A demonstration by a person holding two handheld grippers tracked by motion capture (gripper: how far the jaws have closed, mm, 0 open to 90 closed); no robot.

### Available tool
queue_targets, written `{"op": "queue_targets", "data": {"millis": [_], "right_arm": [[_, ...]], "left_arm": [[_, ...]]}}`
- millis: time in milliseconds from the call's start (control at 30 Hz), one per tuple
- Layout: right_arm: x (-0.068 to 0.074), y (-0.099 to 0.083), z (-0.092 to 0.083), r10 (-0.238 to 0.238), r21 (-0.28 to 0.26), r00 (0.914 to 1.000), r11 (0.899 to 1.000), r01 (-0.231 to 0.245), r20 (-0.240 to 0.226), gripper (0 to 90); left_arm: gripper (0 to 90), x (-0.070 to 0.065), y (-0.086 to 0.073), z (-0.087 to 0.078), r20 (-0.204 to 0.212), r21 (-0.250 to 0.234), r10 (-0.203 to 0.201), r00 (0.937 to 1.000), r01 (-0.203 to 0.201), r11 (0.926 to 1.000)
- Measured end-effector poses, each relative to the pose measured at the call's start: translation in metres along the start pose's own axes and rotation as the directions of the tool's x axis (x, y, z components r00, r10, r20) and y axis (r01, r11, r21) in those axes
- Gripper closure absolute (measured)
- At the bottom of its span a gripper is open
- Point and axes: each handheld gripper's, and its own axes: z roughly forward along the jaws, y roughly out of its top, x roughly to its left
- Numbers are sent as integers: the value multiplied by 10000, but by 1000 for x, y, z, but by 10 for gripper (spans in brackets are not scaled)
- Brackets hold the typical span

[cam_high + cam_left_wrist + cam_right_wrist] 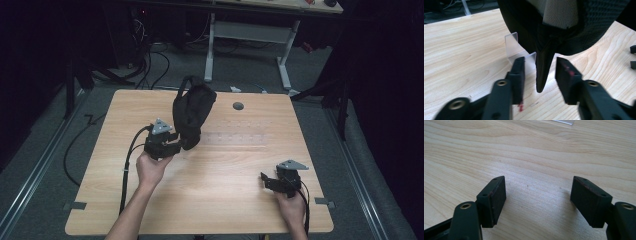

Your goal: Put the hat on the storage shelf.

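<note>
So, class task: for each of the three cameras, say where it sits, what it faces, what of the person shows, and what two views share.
High view: above the person's side, looking down on the wooden table; both forearms and grippers show.
Left gripper view: on the left gripper, jaws open around a hanging tip of the black bag on a clear stand.
Right gripper view: on the right gripper, open over bare wood.
Shared: high and left gripper views show the bag.
</note>
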Motion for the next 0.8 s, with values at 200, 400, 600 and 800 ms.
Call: {"op": "queue_targets", "data": {"millis": [200,400,600,800], "right_arm": [[0,0,0,6,0,10000,10000,-6,-1,288],[0,0,0,8,1,10000,10000,-8,2,288],[0,0,0,6,3,10000,10000,-6,0,288],[0,0,0,4,1,10000,10000,-4,-1,288]], "left_arm": [[467,1,1,-8,-81,-31,-205,9998,205,9998],[445,2,5,-22,-35,-79,-430,9991,430,9990],[438,3,8,-30,2,-180,-531,9986,531,9984],[435,4,10,-38,25,-202,-587,9983,588,9981]]}}
